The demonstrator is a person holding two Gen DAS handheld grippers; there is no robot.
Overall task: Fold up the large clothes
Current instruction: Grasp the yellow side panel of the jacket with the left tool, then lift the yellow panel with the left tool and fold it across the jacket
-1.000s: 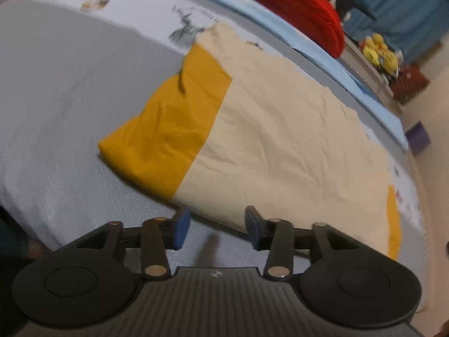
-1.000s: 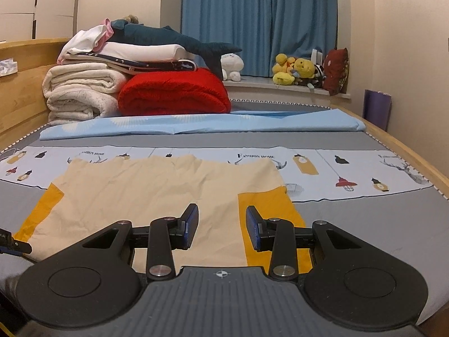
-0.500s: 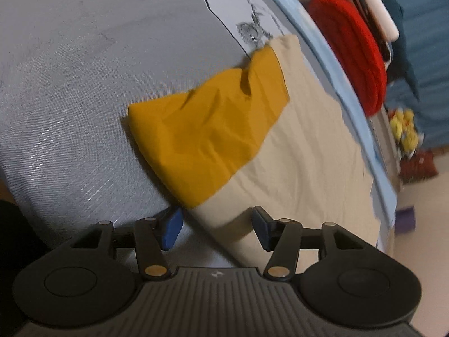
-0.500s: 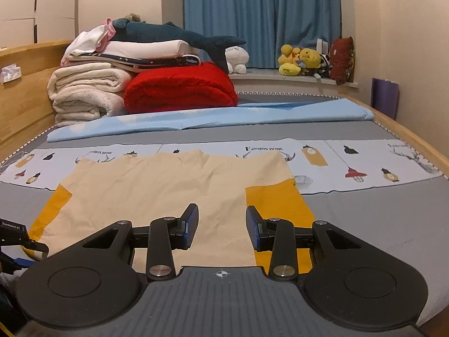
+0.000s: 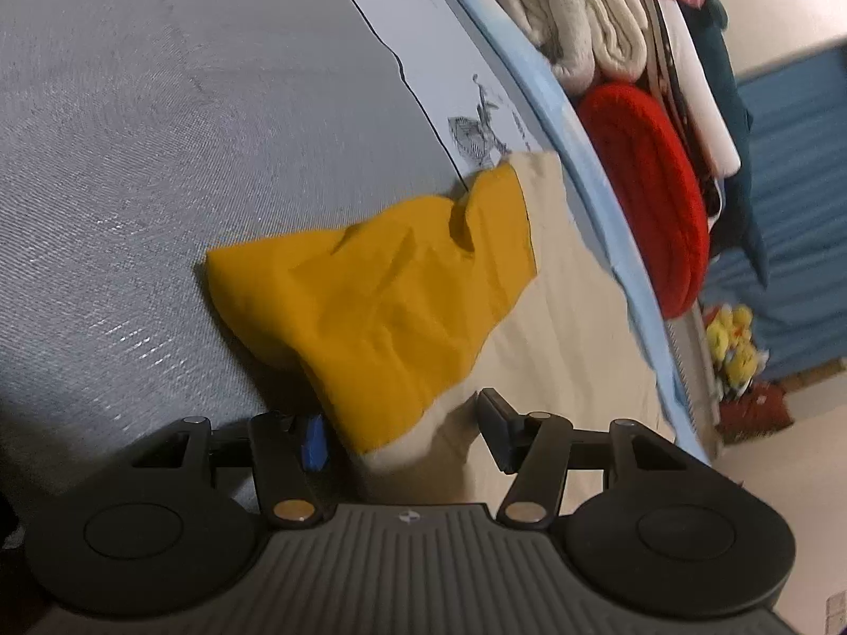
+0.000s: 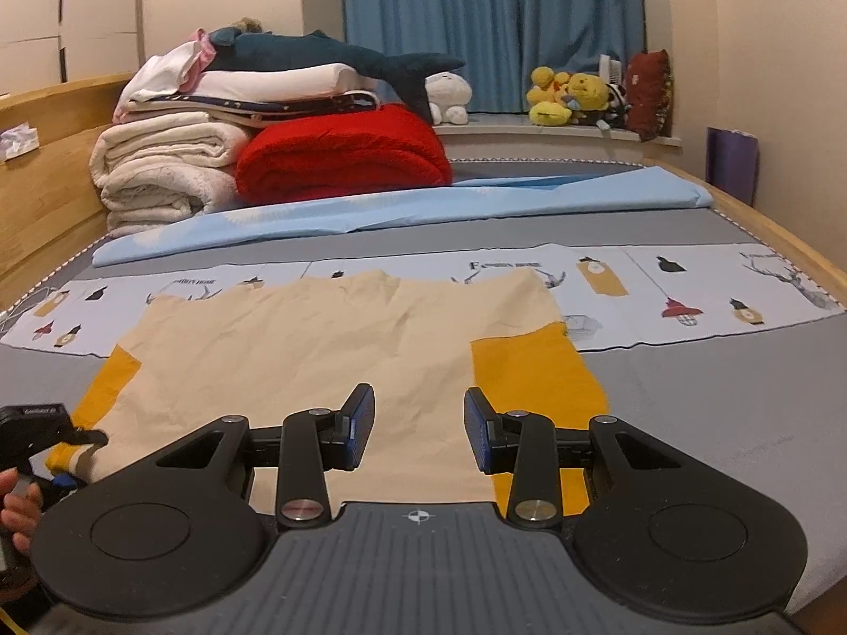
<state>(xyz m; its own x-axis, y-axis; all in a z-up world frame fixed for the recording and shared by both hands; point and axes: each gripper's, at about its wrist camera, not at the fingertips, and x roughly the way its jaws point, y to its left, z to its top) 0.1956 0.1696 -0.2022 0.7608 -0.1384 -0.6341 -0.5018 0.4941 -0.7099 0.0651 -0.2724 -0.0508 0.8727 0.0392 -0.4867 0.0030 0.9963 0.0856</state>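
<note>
A cream garment with mustard-yellow sleeves (image 6: 328, 349) lies flat on the grey bed (image 6: 714, 397). In the left wrist view its yellow sleeve (image 5: 392, 291) is rumpled, and the sleeve's near corner sits between the fingers of my open left gripper (image 5: 405, 431), whose jaws stand wide apart around the cloth. The left gripper also shows at the left edge of the right wrist view (image 6: 58, 450). My right gripper (image 6: 418, 423) is open and hovers over the garment's near hem, next to the other yellow sleeve (image 6: 534, 375).
A folded red blanket (image 6: 344, 153), stacked white blankets (image 6: 164, 169) and a plush shark (image 6: 339, 53) sit at the bed's far end. A light blue sheet (image 6: 423, 206) and a printed white strip (image 6: 688, 286) lie beyond the garment. The wooden bed frame (image 6: 783, 243) runs along the right.
My left gripper has moved in on the yellow sleeve's near corner and tilted, so the cloth now lies between its jaws. The right gripper has moved slightly nearer the hem.
</note>
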